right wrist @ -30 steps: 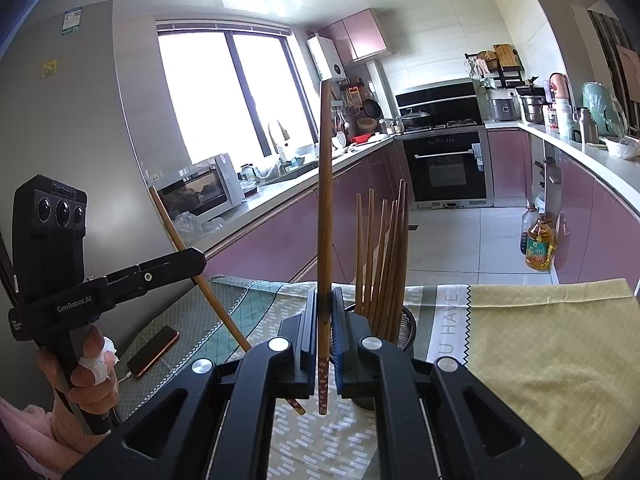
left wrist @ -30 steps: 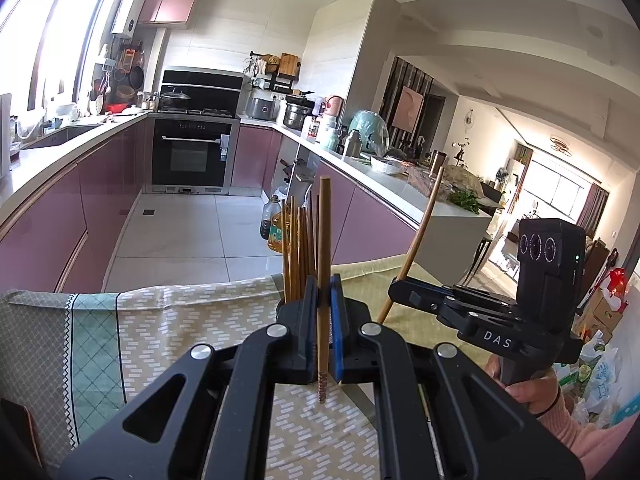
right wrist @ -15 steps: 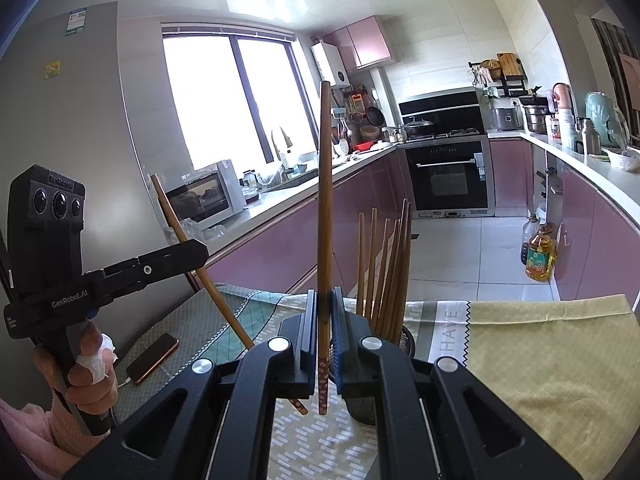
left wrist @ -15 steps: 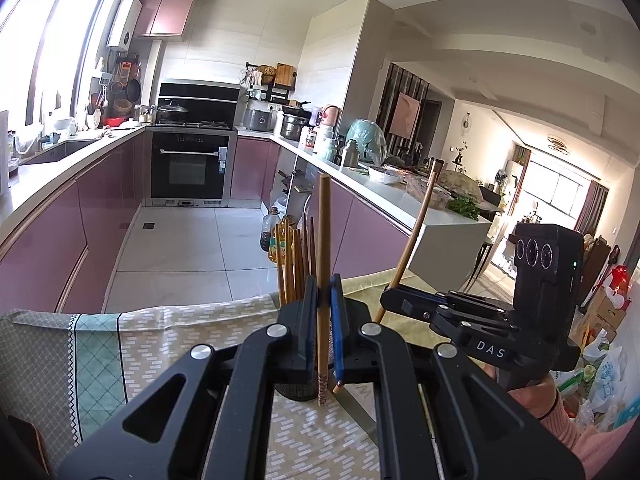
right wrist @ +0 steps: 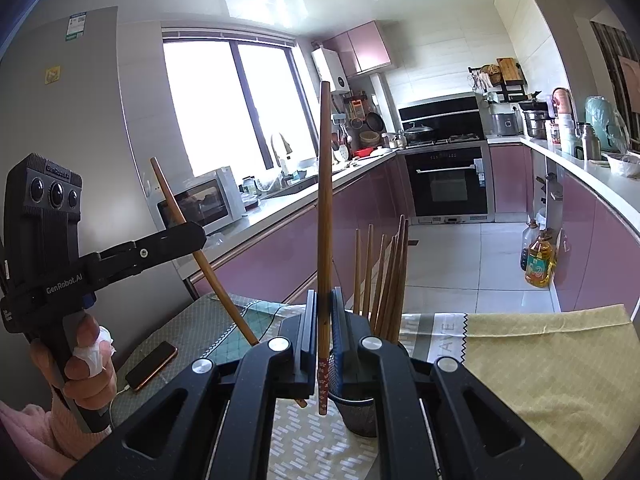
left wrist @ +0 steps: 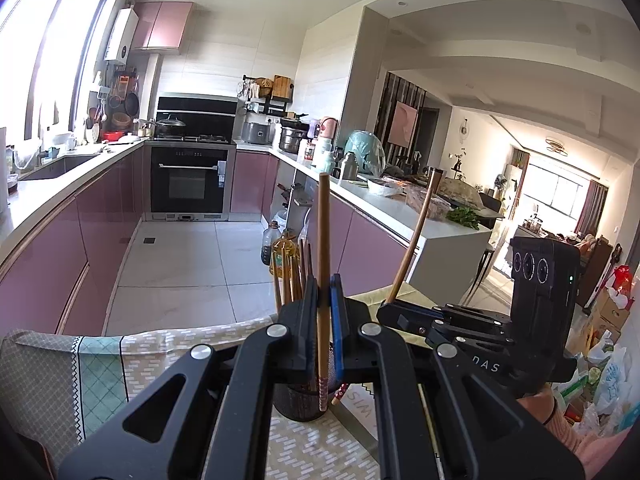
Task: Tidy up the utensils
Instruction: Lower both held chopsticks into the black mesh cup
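A patterned tablecloth [right wrist: 540, 360] is being used as the work surface, with a dark mesh holder [right wrist: 360, 416] of chopsticks [right wrist: 386, 280] standing on it. One chopstick [left wrist: 323, 264] is being clamped upright by the left gripper [left wrist: 324, 332]; another chopstick [right wrist: 324, 220] is being pinched by the right gripper [right wrist: 323, 336], both tips poised just beside the holder.

Both grippers are matte black, with silver screw heads on the linkage arms and blue pads on the fingers [left wrist: 339, 332]. The left gripper [right wrist: 188, 236] reads "GenRobot.AI", with three round lenses; a pink sleeve [right wrist: 60, 436] shows lower left.
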A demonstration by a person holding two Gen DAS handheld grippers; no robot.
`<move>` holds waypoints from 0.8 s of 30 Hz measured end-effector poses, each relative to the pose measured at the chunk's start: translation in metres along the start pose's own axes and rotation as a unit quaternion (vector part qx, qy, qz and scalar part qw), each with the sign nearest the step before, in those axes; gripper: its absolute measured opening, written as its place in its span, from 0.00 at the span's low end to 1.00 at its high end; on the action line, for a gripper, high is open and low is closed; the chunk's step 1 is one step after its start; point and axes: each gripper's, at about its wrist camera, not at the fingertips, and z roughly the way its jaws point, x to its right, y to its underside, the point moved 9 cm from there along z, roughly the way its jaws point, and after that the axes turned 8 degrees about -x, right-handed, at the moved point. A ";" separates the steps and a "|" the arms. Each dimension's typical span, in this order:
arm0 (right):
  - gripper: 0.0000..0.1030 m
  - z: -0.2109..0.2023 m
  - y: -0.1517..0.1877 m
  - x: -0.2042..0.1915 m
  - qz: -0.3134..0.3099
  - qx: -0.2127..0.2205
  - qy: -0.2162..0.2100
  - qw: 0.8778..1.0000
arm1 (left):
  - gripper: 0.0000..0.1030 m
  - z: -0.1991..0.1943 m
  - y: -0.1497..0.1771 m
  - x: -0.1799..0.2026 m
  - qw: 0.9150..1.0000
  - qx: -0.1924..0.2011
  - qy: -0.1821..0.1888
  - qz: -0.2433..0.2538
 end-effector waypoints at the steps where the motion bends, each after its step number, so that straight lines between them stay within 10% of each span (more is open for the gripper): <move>1: 0.06 0.001 -0.001 0.000 0.000 0.000 0.000 1.000 | 0.07 0.001 0.000 -0.001 1.000 0.000 0.000 0.000; 24: 0.06 0.007 -0.005 0.003 0.002 0.001 0.009 1.000 | 0.07 0.012 -0.008 -0.001 1.000 -0.002 0.000 -0.008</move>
